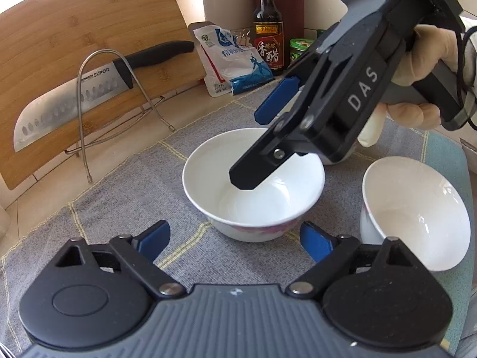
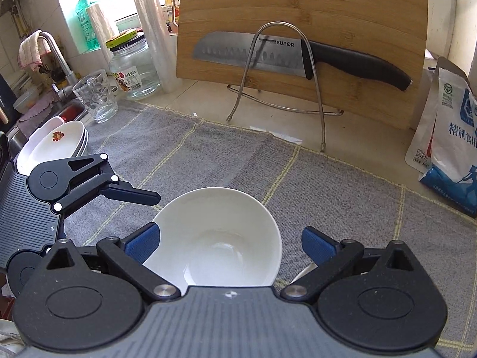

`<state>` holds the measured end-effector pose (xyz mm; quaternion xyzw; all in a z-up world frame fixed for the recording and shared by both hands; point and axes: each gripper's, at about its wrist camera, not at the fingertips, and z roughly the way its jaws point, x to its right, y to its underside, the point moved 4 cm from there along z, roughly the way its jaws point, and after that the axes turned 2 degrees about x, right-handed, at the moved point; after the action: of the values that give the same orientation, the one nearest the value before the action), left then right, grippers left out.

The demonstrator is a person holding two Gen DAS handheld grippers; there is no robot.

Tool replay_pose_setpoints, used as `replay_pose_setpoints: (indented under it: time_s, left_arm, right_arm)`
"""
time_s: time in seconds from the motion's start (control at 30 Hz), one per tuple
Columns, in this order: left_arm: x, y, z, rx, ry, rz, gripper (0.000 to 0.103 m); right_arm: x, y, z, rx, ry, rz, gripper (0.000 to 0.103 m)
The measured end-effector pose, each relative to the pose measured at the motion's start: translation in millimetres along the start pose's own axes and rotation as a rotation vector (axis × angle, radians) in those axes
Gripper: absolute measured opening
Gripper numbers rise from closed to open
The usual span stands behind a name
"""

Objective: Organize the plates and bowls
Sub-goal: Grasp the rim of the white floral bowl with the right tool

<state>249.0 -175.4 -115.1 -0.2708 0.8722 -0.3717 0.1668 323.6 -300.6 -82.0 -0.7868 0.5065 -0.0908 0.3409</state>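
A white bowl [image 1: 253, 185] with a pink pattern near its base stands on the grey cloth [image 1: 125, 197]. A second white bowl [image 1: 417, 211] stands tilted to its right. My left gripper [image 1: 235, 240] is open, its blue pads just short of the first bowl. My right gripper [image 1: 259, 146] is open above that bowl, one black finger dipping inside its rim. In the right wrist view the bowl [image 2: 217, 244] sits between the right gripper's open pads [image 2: 229, 244]. The left gripper [image 2: 143, 198] shows at the left. A stack of white plates [image 2: 56, 143] sits at the far left.
A bamboo cutting board [image 2: 298, 6] with a knife [image 2: 268, 53] leans on a wire rack [image 2: 277, 89] at the back. A salt bag [image 1: 235, 62], vinegar bottle [image 1: 268, 24], glass tumbler [image 2: 95, 98], glass jar [image 2: 134, 65] and the sink tap [image 2: 56, 56] line the counter.
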Motion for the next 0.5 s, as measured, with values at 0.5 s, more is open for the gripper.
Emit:
replay_pose_setpoints:
  time_s: [0.5]
  left_arm:
    - [3.9, -5.9, 6.7, 0.002, 0.056, 0.026, 0.081]
  right_arm:
    - [5.5, 3.9, 8.3, -0.047, -0.059, 0.051, 0.084]
